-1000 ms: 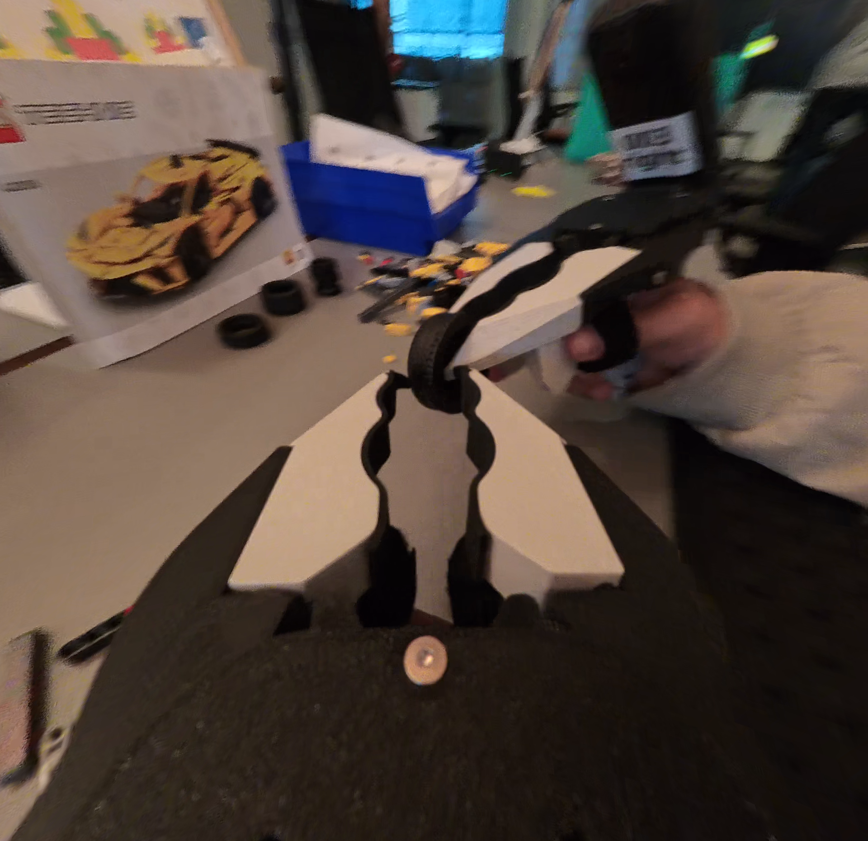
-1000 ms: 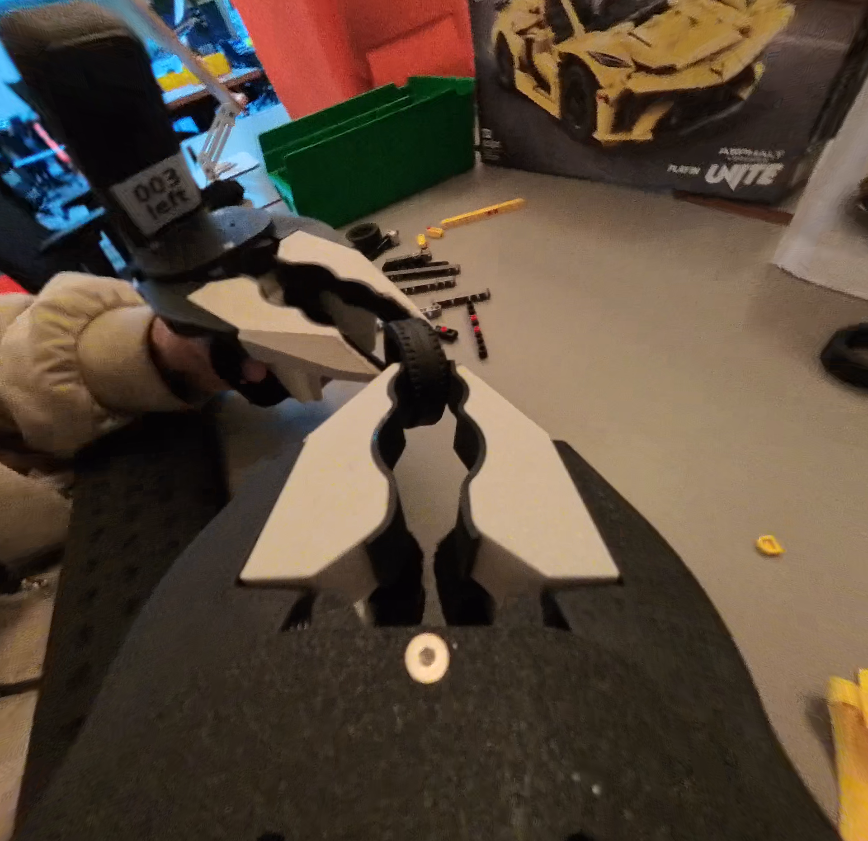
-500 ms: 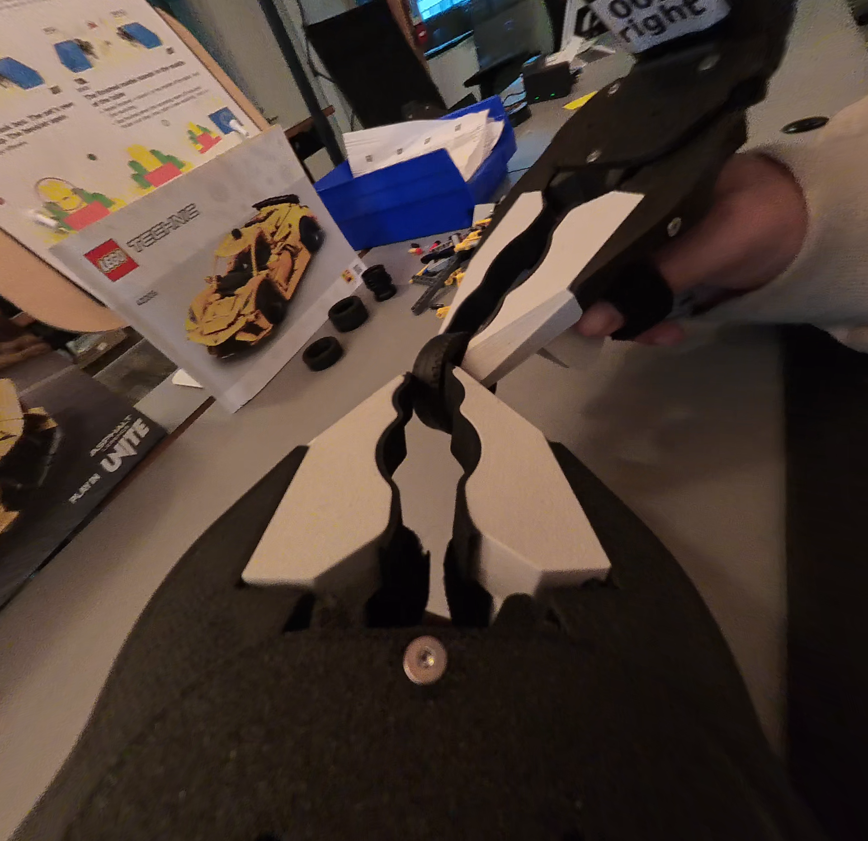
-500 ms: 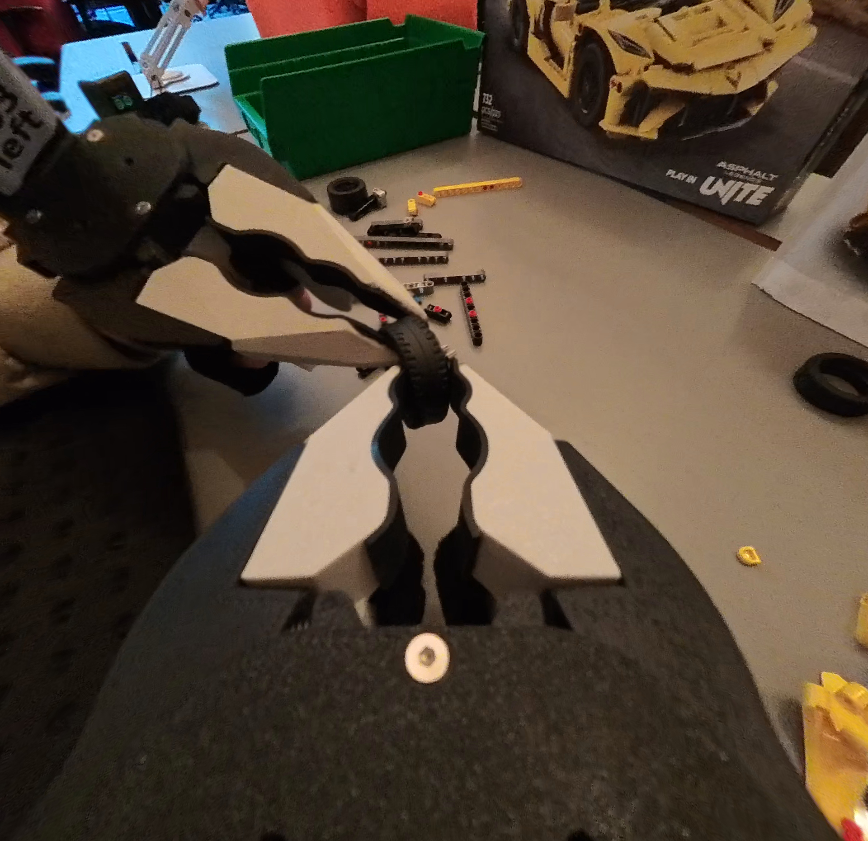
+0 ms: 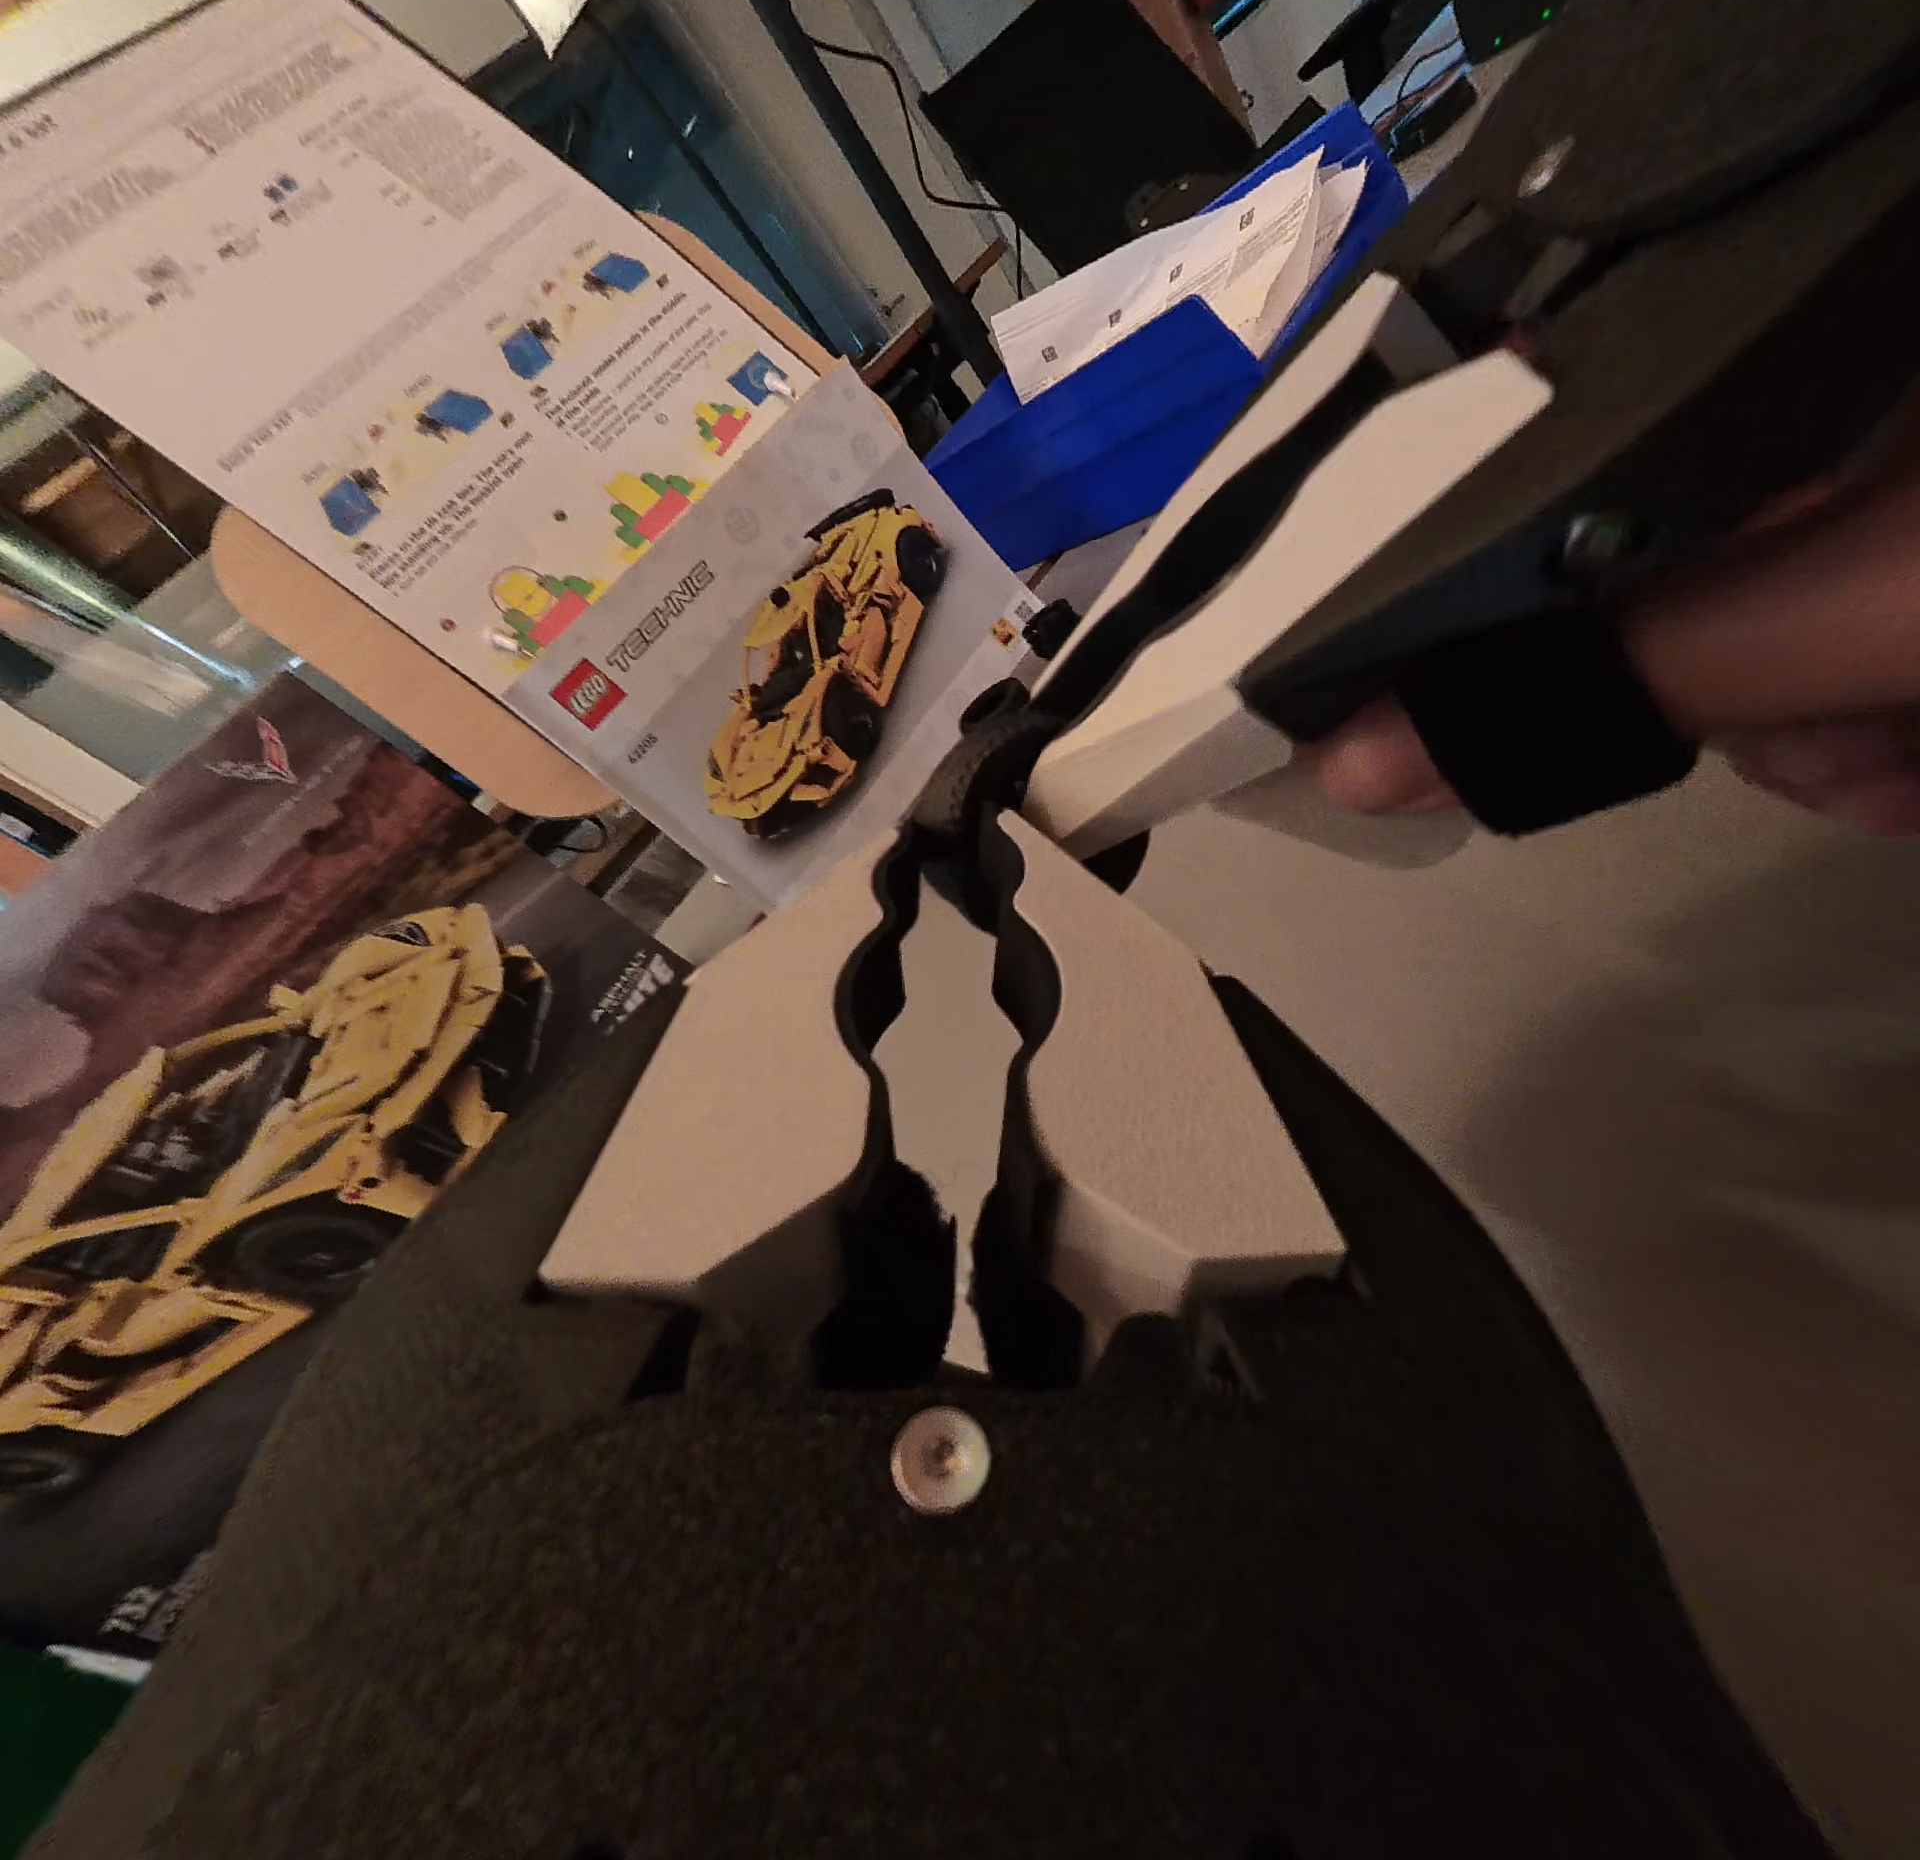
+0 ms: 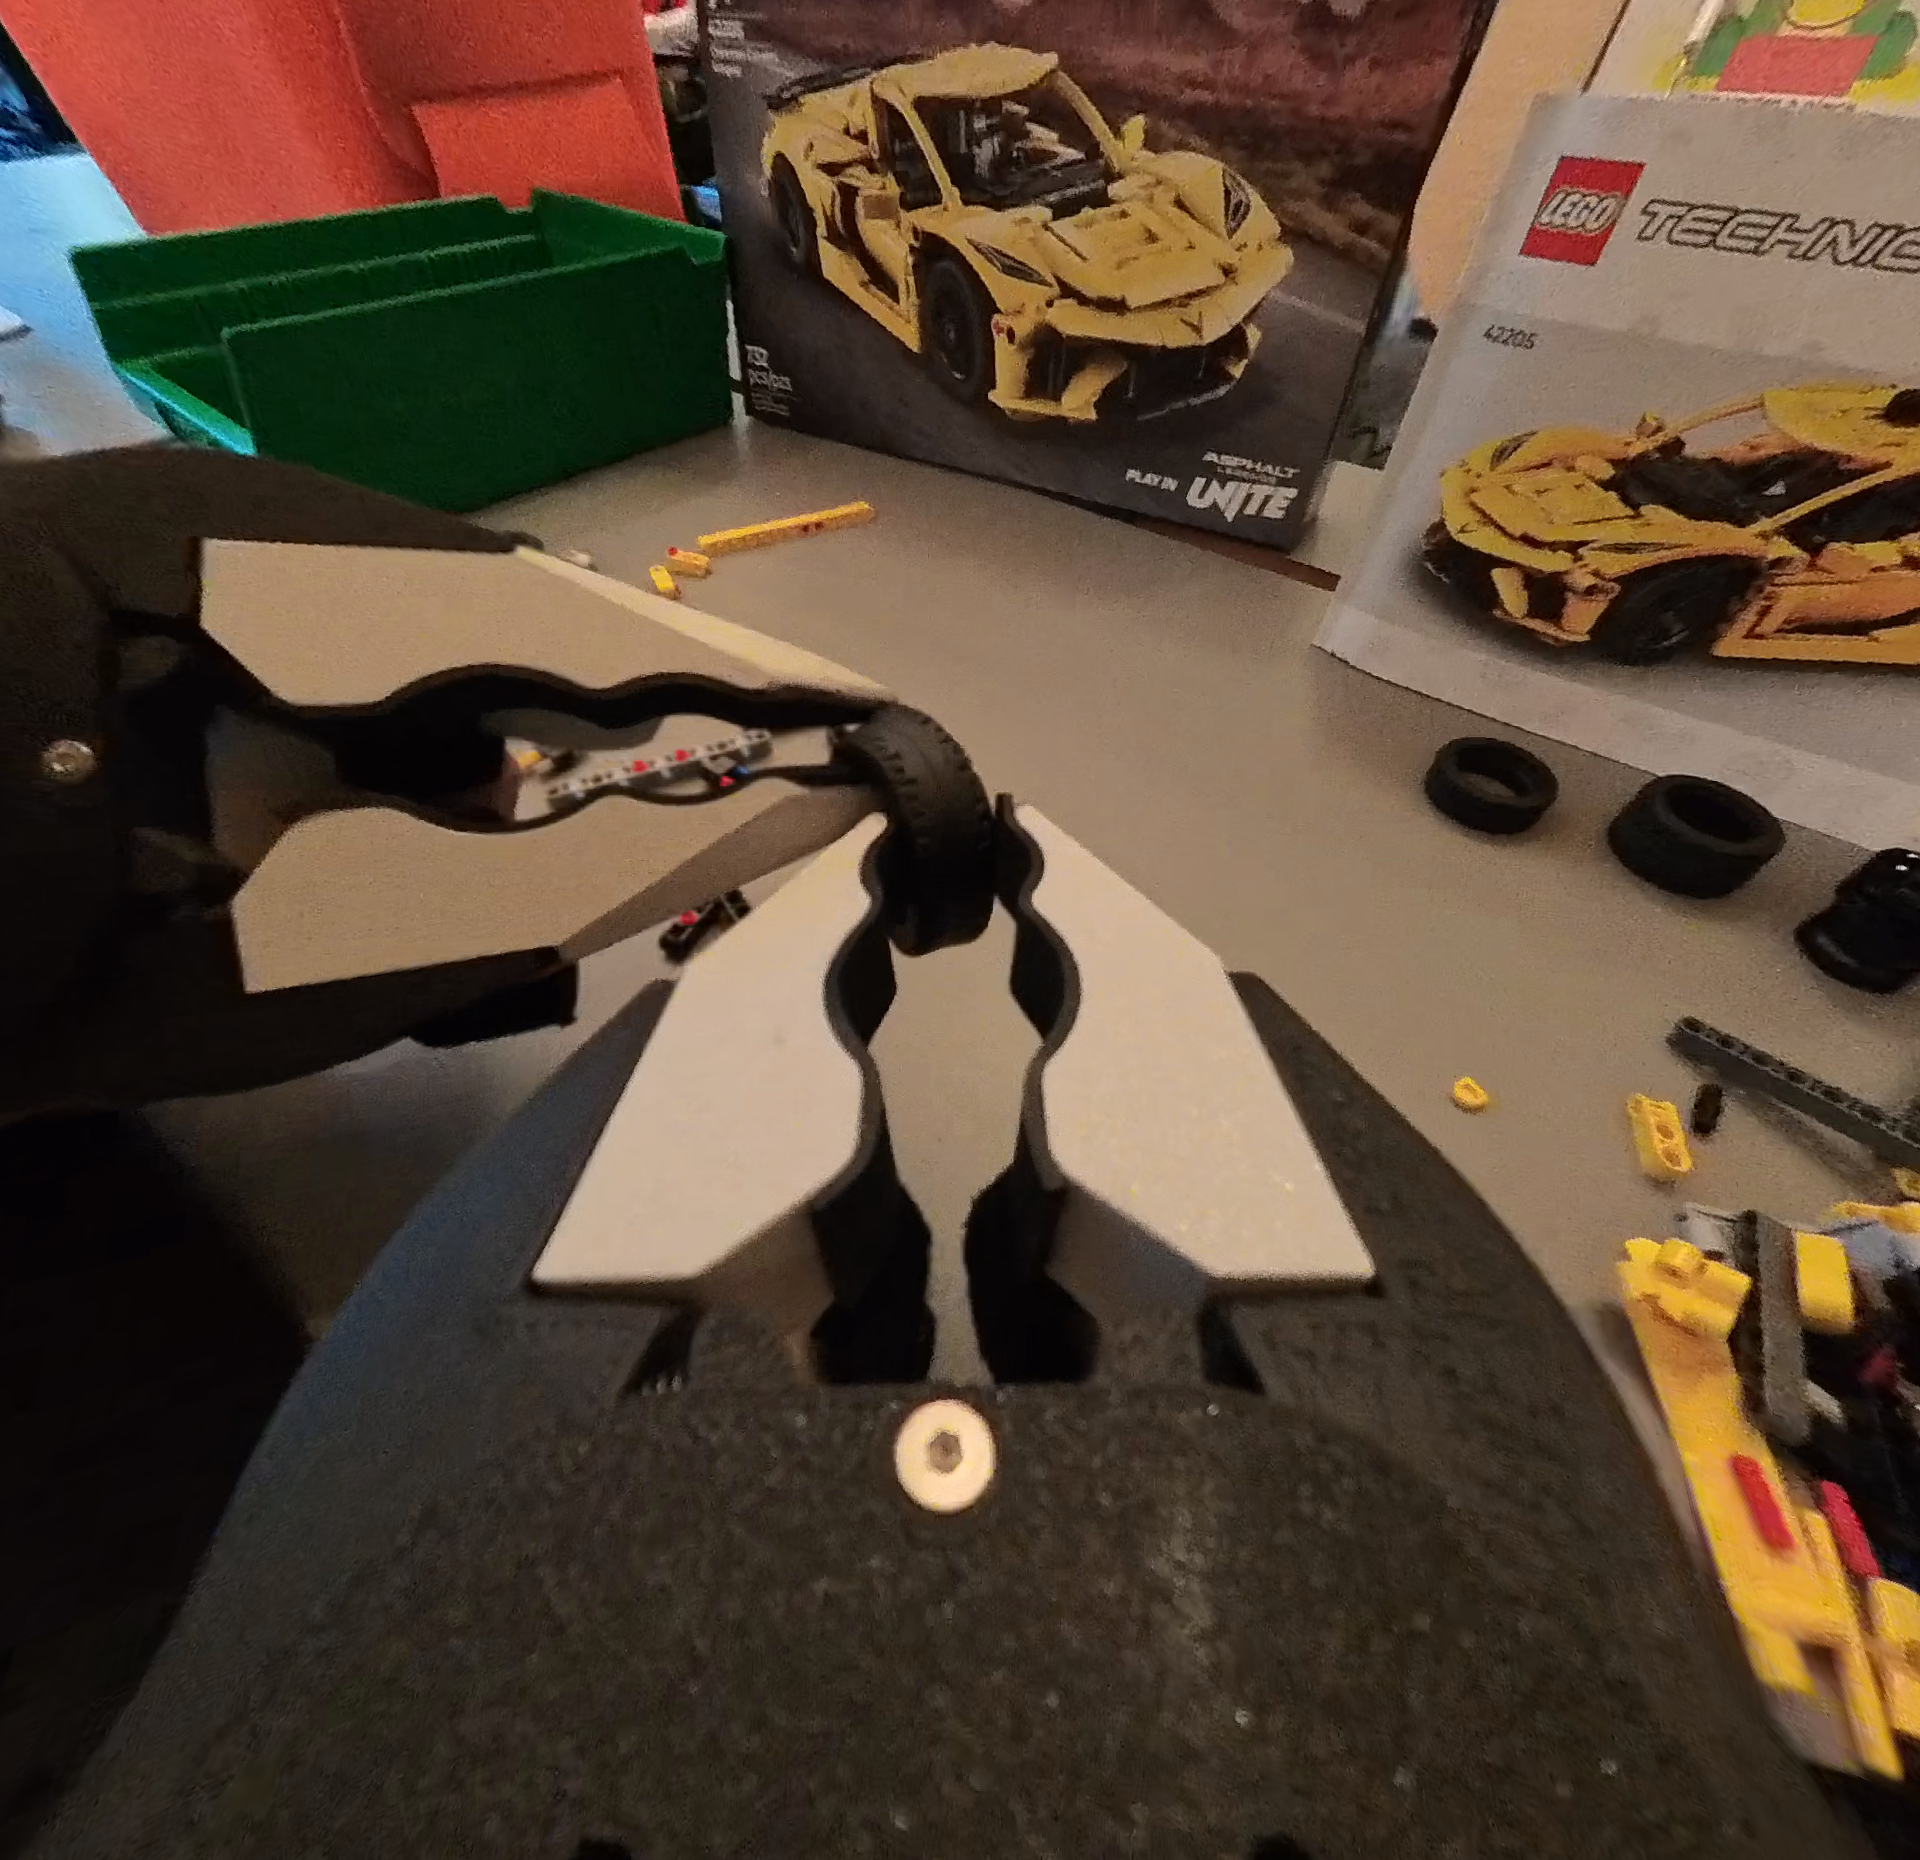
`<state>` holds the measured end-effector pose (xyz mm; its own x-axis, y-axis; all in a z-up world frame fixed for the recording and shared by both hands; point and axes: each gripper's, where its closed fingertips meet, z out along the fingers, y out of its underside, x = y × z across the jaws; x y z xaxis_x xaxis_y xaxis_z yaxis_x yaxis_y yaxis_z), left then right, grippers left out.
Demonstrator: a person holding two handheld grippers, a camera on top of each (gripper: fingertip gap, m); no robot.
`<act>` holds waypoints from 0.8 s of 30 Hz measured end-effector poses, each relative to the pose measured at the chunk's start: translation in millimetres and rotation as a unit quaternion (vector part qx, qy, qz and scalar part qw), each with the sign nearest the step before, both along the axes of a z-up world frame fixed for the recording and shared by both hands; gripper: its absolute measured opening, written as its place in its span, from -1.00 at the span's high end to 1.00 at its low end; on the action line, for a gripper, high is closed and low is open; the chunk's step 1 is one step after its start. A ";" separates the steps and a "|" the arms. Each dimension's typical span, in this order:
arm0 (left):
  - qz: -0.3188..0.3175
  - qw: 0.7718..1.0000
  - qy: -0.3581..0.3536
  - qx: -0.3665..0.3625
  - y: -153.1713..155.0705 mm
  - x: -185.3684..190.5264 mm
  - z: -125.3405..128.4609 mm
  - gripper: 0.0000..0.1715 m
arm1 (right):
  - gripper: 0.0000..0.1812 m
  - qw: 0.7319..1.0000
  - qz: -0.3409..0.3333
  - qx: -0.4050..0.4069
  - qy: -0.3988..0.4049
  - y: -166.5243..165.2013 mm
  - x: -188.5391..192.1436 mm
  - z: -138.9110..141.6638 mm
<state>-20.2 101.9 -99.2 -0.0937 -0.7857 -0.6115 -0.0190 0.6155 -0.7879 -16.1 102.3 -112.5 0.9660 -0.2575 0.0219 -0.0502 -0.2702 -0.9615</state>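
A small black rubber tyre [image 6: 920,771] is held above the grey table [image 6: 1195,730] between both grippers. My right gripper [image 6: 940,839] is shut on the tyre's lower part at its fingertips. My left gripper [image 6: 857,756] comes in from the left, its tips closed on the tyre's side. In the left wrist view, my left gripper [image 5: 951,839] pinches the tyre [image 5: 961,771] at its tips. The right gripper [image 5: 1034,771] reaches in from the upper right, held by a hand [image 5: 1766,709]. The tyre's hub is hidden by the fingers.
A green bin [image 6: 416,356] stands at the back left, with a car-picture box [image 6: 1039,252] and a booklet [image 6: 1662,408] behind. Loose tyres [image 6: 1491,784] lie on the table at the right. Yellow and black bricks [image 6: 1766,1395] lie at the front right. A blue bin [image 5: 1122,439] holds papers.
Both grippers stay shut on the tyre. They have swung together while holding it: the left view has turned and tilted towards the box, and the right view towards the booklet and loose tyres.
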 end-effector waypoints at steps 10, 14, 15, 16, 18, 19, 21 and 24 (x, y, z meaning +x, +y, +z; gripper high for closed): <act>0.034 0.997 0.054 -0.051 6.5 5.9 -14.2 0.92 | 0.83 0.998 0.024 -0.022 0.045 3.3 4.3 -11.6; 0.043 0.995 0.048 -0.076 7.9 7.7 -10.9 0.93 | 0.83 0.999 -0.023 -0.034 -0.016 3.0 9.4 -5.3; 0.045 0.995 0.045 -0.074 8.0 8.0 -9.7 0.93 | 0.83 0.998 -0.032 -0.038 -0.033 3.0 10.4 -3.8; 0.047 0.996 0.039 -0.071 8.1 7.6 -7.5 0.94 | 0.83 0.998 -0.034 -0.037 -0.046 3.3 10.5 -0.3; 0.053 0.996 0.034 -0.069 8.8 7.3 -5.5 0.94 | 0.83 0.996 -0.045 -0.042 -0.072 3.4 11.5 2.8; 0.056 0.996 0.033 -0.065 9.4 7.3 -5.6 0.94 | 0.83 0.997 -0.043 -0.036 -0.061 4.2 11.8 2.4; 0.057 0.996 0.034 -0.056 9.2 7.4 -6.4 0.94 | 0.83 0.997 -0.039 -0.035 -0.049 4.2 13.1 1.1; 0.050 0.997 0.035 -0.055 6.5 6.6 -6.9 0.98 | 0.83 0.998 -0.045 -0.027 -0.031 3.6 17.7 0.6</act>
